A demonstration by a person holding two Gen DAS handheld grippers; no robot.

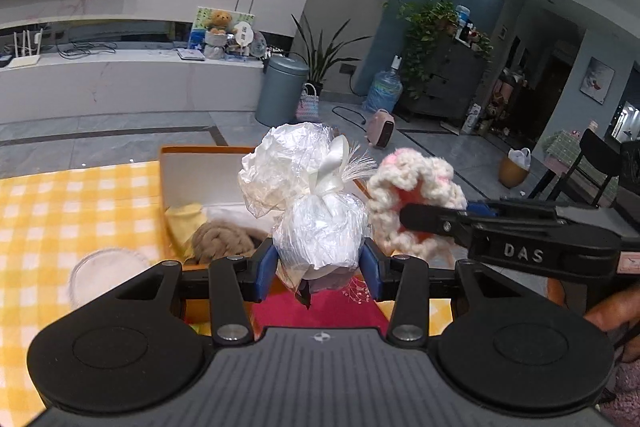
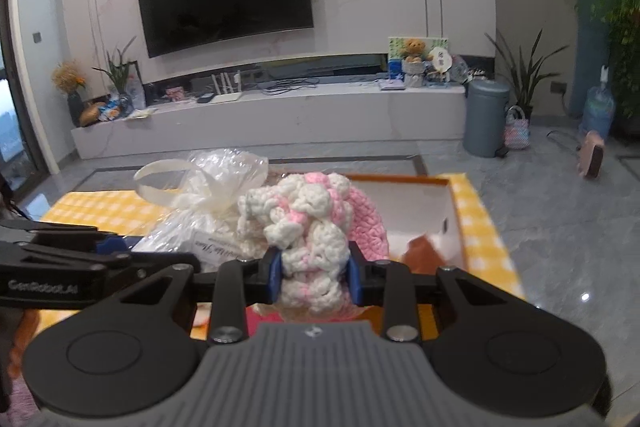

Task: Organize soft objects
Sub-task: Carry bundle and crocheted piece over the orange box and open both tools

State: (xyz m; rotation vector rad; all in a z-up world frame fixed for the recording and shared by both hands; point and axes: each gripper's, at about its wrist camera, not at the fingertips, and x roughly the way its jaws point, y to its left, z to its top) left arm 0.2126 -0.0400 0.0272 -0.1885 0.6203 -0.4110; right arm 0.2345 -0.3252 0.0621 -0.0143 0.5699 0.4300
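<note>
Left tongs (image 1: 319,261): you have them clenched on the wrapped bundle (image 1: 316,211), the blue pads biting the lower bulb just below the ribbon knot.
Right tongs (image 2: 315,273): you have them grasping the crochet piece (image 2: 310,239) by its ruffled white-and-pink edge.
Where things sit: both items hang in the air just in front of the orange box (image 1: 168,187), which rests on the yellow-check counter (image 1: 60,211); bundle and crochet piece nearly touch each other.
Wrapped bundle, handling: light and crinkly, I judge; the film is slick, so your pinch on the rounded body can slide (the cinched neck under the ribbon looks the surer hold).
Crochet piece, handling: soft, limp, squashes flat between the pads; it grips well and will not break, but it will droop from wherever you hold it.
Orange box, contents: a tan knit item (image 1: 224,239) and something yellow already lie inside, toward the box's near wall.
Caution: keep the two loads apart over the box so yarn does not snag the ribbon.
</note>
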